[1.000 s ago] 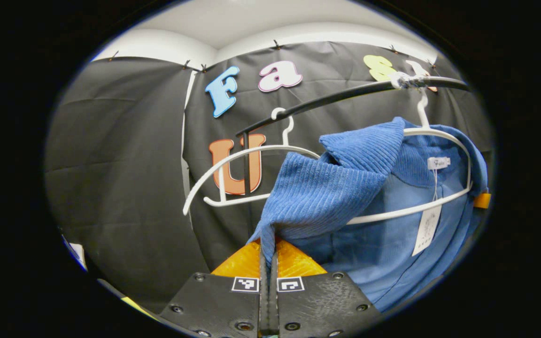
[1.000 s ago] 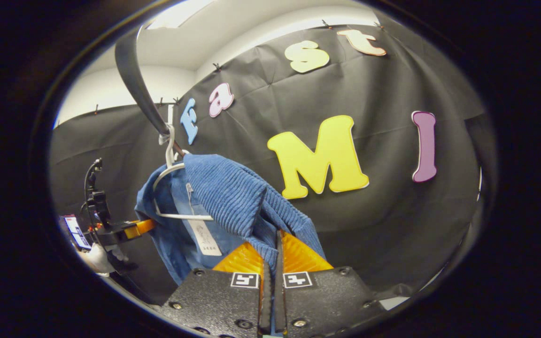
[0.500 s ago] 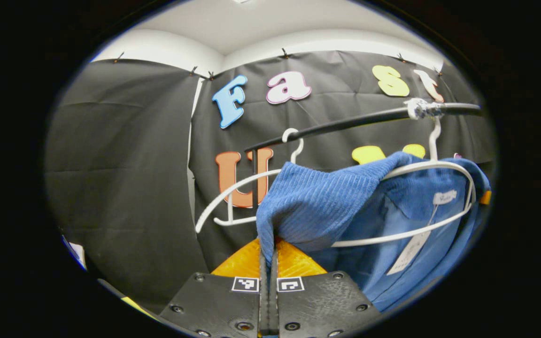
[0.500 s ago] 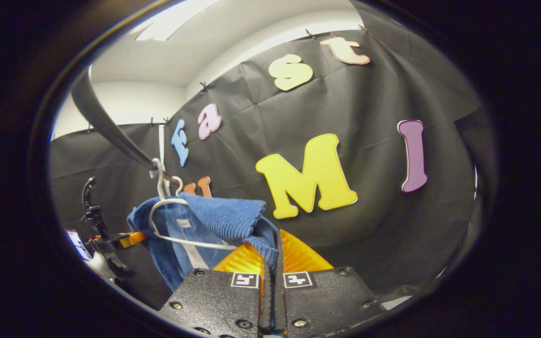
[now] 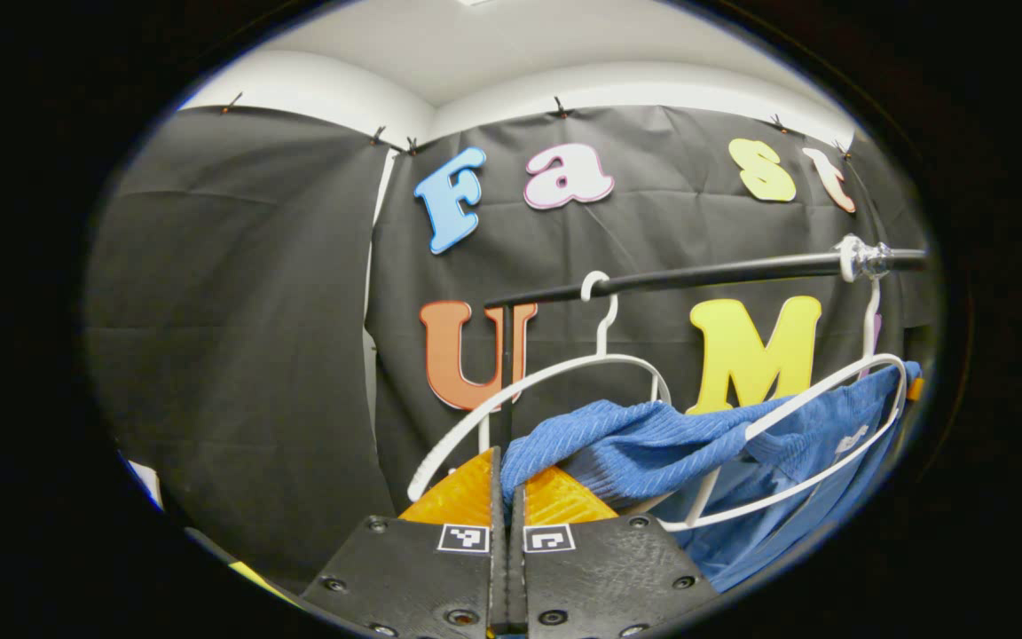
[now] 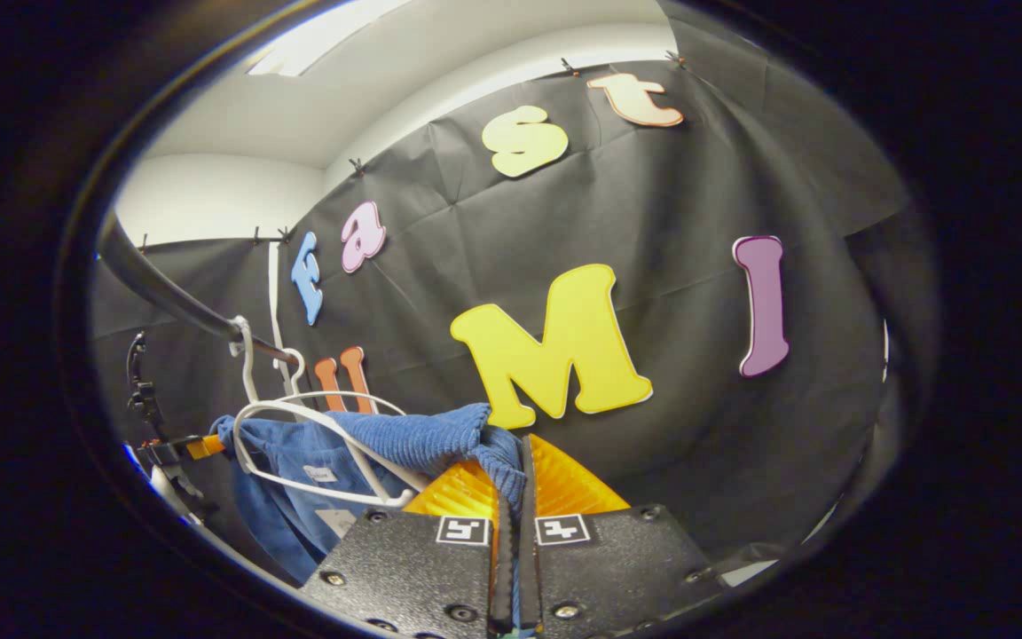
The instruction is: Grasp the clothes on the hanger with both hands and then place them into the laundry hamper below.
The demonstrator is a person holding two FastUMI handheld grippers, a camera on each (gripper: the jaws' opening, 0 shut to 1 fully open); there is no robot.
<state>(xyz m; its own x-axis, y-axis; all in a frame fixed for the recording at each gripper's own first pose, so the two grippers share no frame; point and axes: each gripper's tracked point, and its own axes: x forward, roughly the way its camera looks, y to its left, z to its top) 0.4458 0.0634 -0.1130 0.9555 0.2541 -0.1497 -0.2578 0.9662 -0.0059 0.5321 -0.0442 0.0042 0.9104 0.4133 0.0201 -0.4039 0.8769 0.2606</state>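
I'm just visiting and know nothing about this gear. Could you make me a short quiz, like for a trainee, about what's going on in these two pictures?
1. True or false: the blue garment has already come fully free of its white hanger.
2. What hangs beside that hanger on the black rail? A) a bare white hanger B) a red coat C) a towel
3. Fill in: both the left gripper and the right gripper are shut on the ____.

Key
1. False: the cloth is still draped over the hanger's arm.
2. A: the bare white hanger carries nothing.
3. Blue garment: each pair of fingers pinches a fold of its ribbed cloth.
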